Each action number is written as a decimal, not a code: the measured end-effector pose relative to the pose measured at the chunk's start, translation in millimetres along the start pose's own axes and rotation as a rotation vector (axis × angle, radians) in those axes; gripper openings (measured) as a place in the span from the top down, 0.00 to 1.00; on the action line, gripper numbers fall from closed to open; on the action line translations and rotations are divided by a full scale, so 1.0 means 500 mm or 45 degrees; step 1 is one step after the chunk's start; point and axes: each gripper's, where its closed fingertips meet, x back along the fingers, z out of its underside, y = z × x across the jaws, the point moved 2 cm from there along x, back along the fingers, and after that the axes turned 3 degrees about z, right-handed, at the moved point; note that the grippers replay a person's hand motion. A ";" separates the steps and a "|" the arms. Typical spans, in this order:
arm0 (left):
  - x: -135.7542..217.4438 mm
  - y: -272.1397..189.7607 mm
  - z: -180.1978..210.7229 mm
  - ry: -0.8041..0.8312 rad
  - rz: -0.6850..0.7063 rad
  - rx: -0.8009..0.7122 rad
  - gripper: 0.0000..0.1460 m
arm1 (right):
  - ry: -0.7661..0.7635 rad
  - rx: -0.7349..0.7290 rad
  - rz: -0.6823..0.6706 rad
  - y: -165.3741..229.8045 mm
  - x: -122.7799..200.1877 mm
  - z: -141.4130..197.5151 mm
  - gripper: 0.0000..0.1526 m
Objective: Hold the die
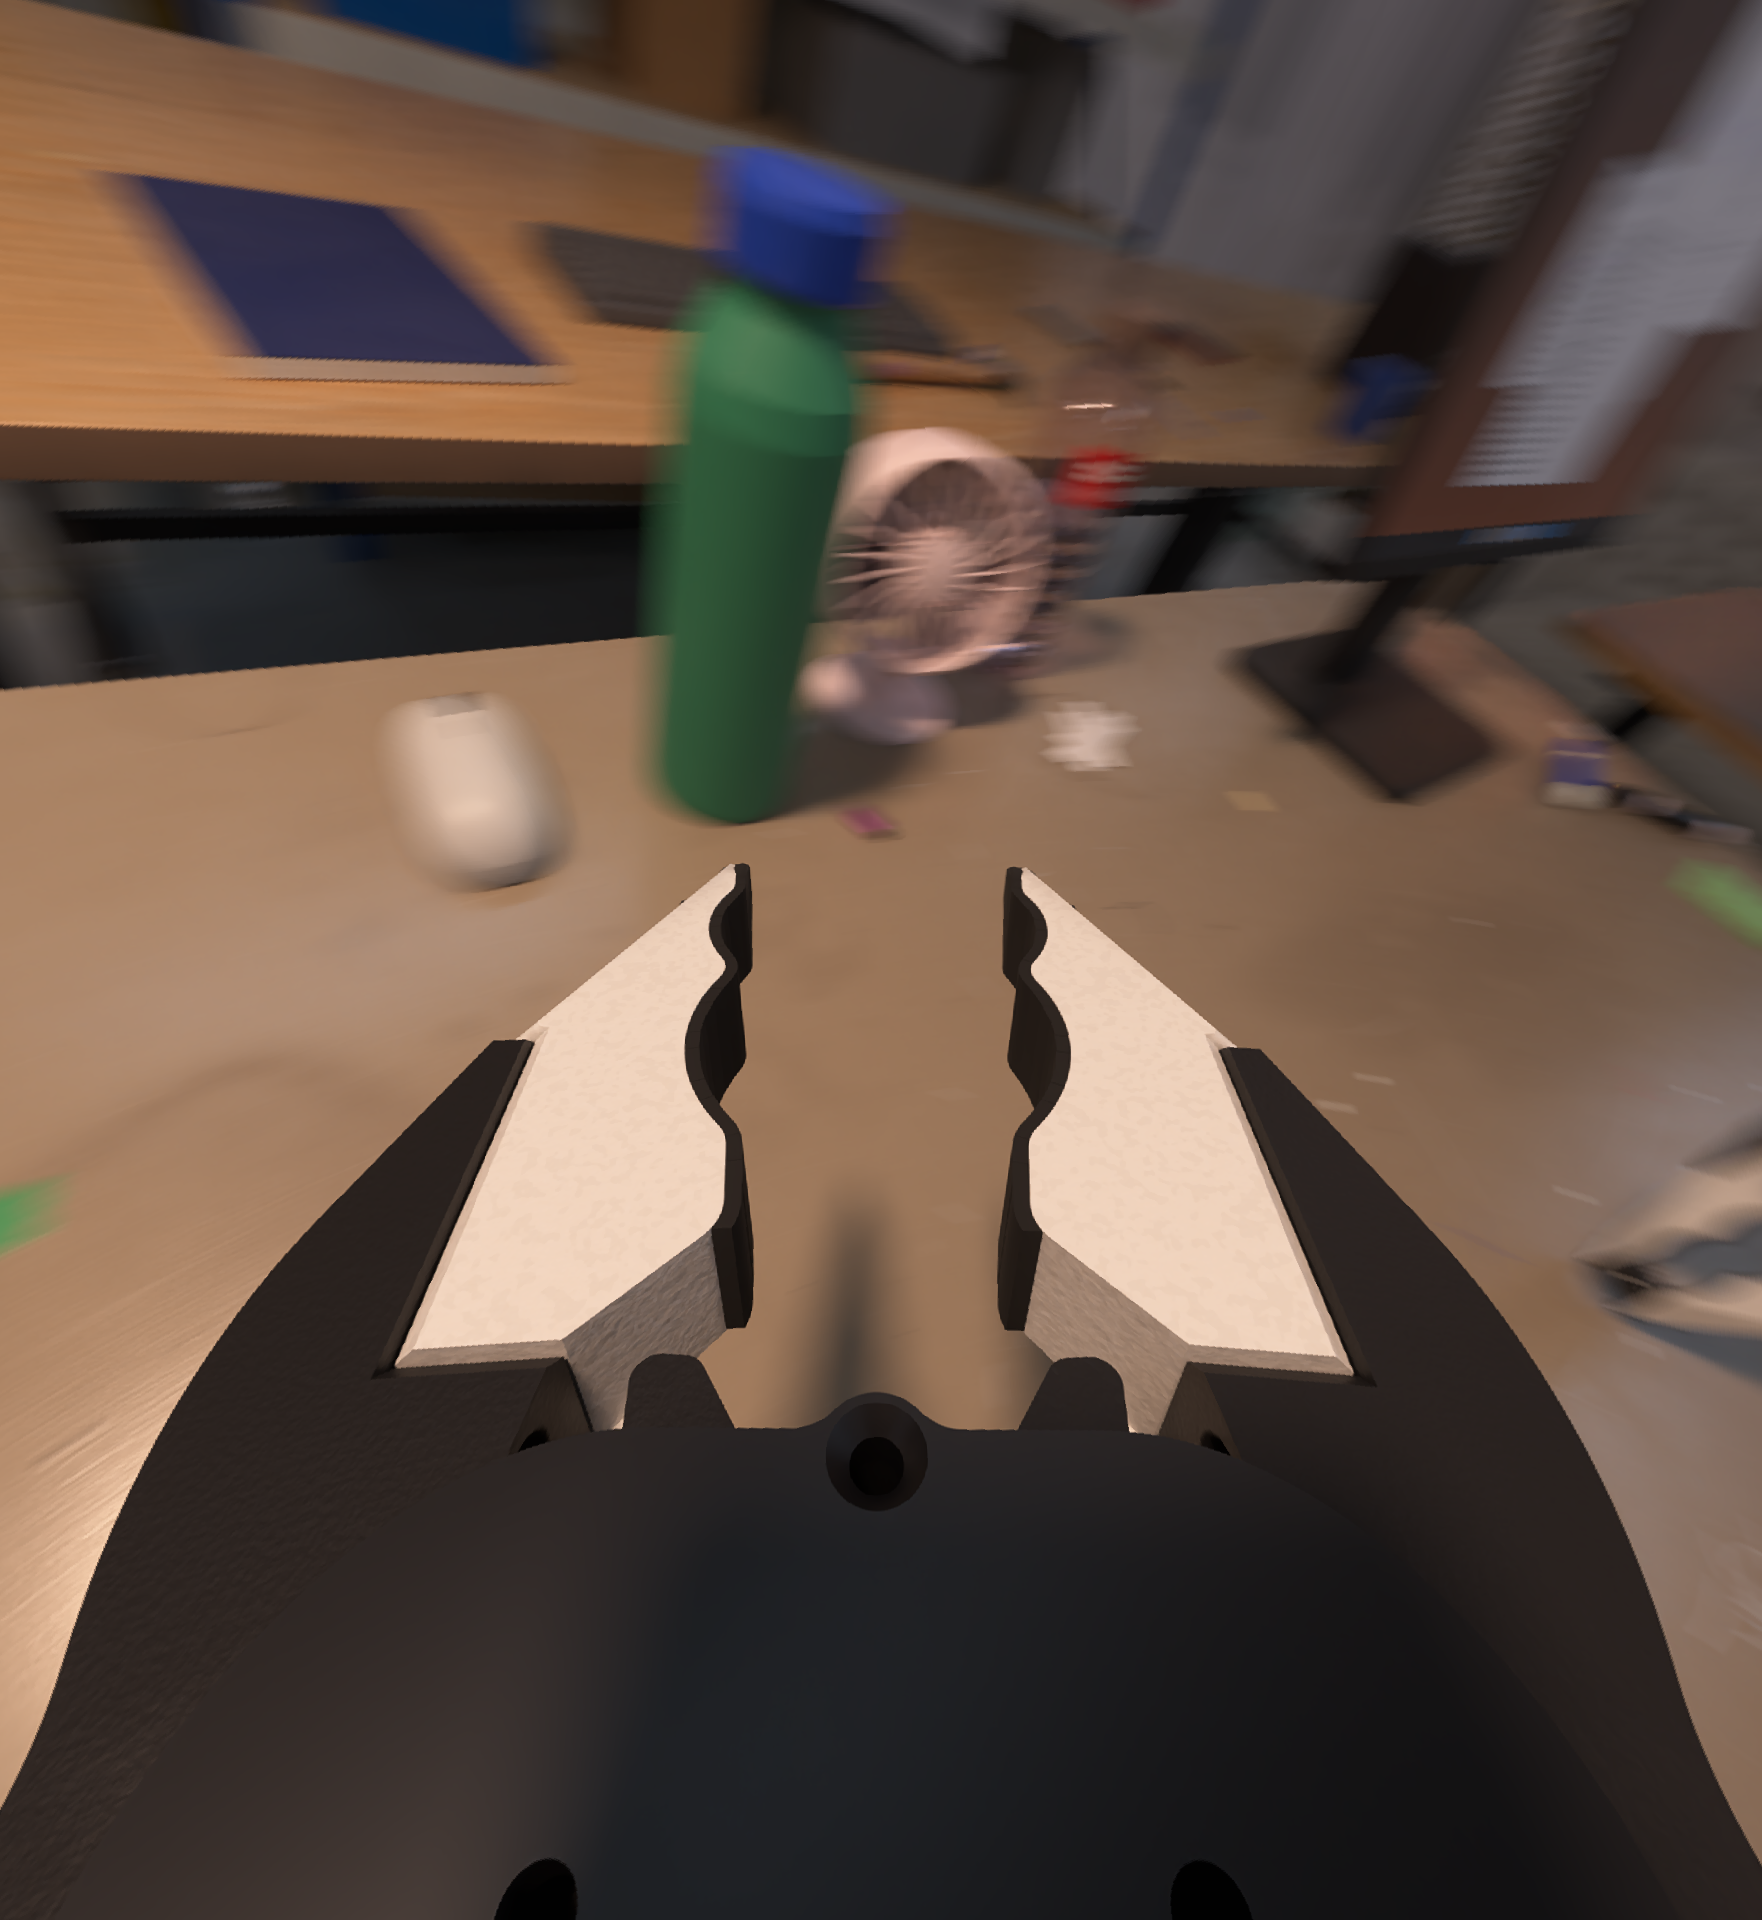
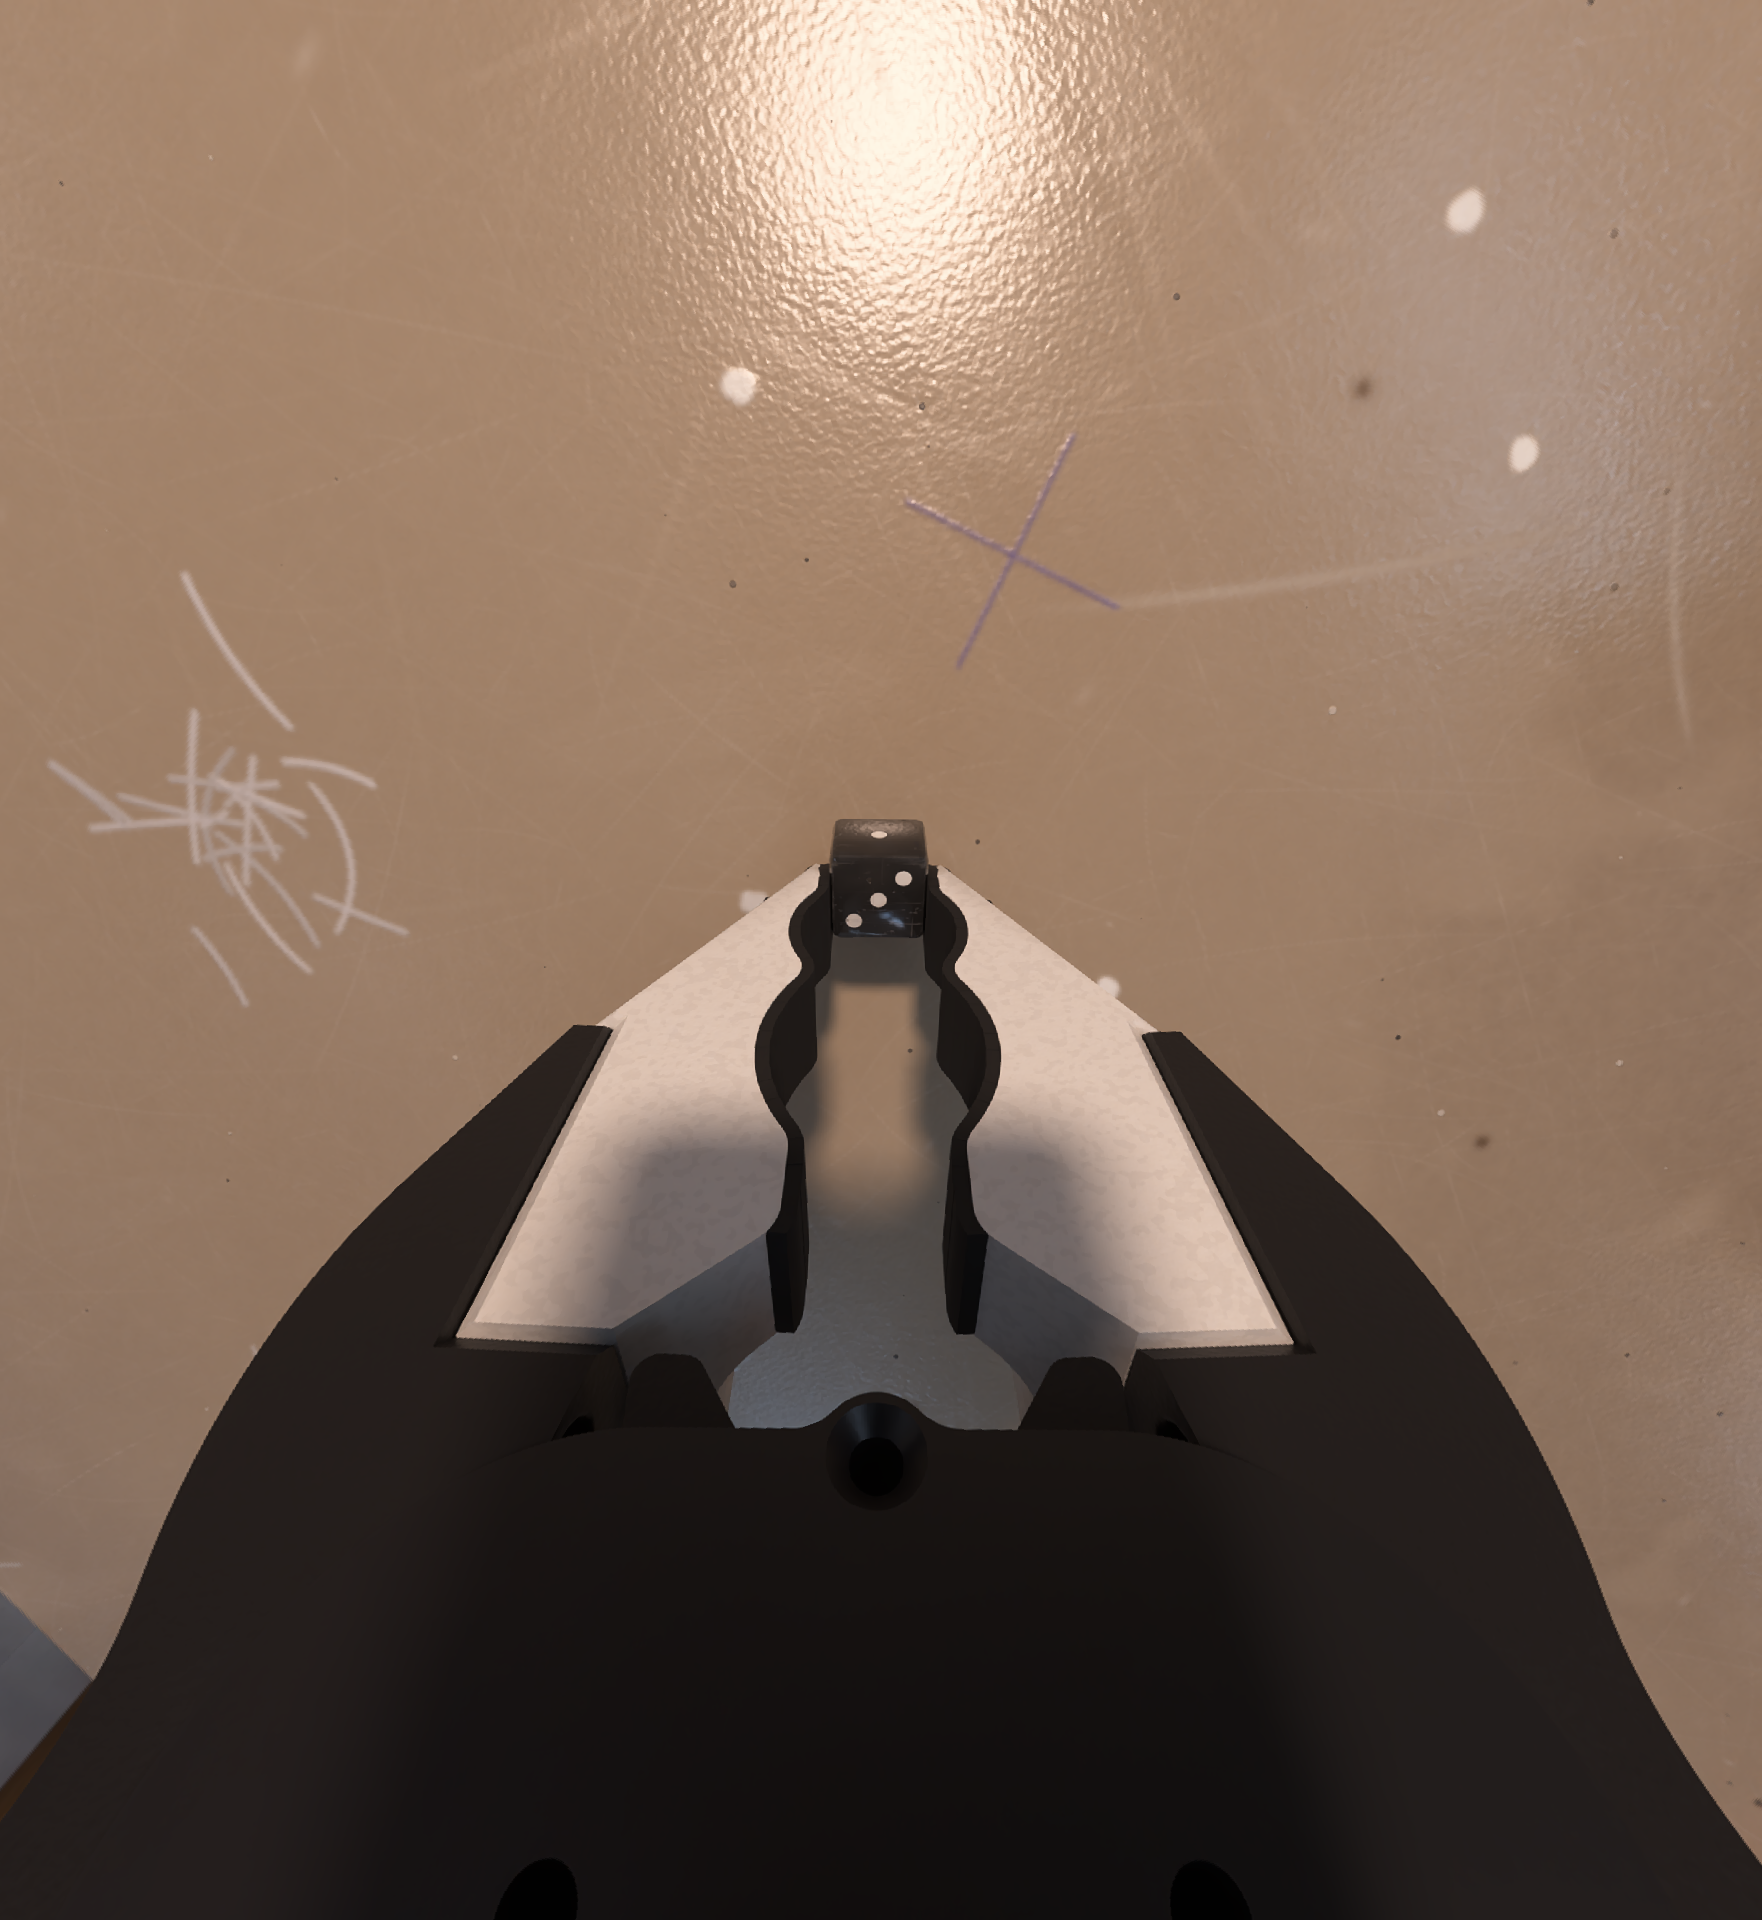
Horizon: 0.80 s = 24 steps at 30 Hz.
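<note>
The right gripper (image 2: 879,883) pinches a small black cube die with white pips (image 2: 879,881) between the very tips of its two fingers, clenched on it above the glossy tan tabletop (image 2: 544,364) (scratched white and marked with a thin purple cross (image 2: 1012,556)). The left gripper (image 1: 877,883) stands released, jaws apart with nothing between them, pointing along the table toward a blurred green bottle with a blue cap (image 1: 747,561) and a white computer mouse (image 1: 472,790).
</note>
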 end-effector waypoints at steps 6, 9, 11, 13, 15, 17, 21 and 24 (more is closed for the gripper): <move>0.047 0.235 0.125 0.352 -0.449 0.215 0.52 | 0.015 0.009 0.027 -0.004 -0.001 -0.001 0.89; 0.005 0.245 0.194 0.458 -0.354 0.352 0.49 | 0.017 0.011 0.029 -0.004 -0.001 -0.004 0.89; -0.015 0.260 0.220 0.540 -0.451 0.270 0.50 | 0.016 0.012 0.028 -0.003 -0.001 -0.005 0.89; -0.031 0.269 0.236 0.617 -0.506 0.206 0.51 | 0.017 0.012 0.029 -0.003 -0.001 -0.005 0.89; -0.036 0.274 0.256 0.733 -0.550 0.152 0.52 | 0.018 0.011 0.032 -0.002 -0.001 -0.005 0.89; -0.034 0.281 0.268 0.809 -0.607 0.094 0.53 | 0.018 0.010 0.035 -0.003 0.000 -0.004 0.89; -0.014 0.300 0.263 0.863 -0.730 -0.004 0.62 | 0.016 -0.002 0.033 -0.003 0.002 0.001 0.89; 0.012 0.314 0.262 0.937 -0.776 -0.049 0.65 | 0.022 -0.008 0.041 -0.002 0.003 0.005 0.89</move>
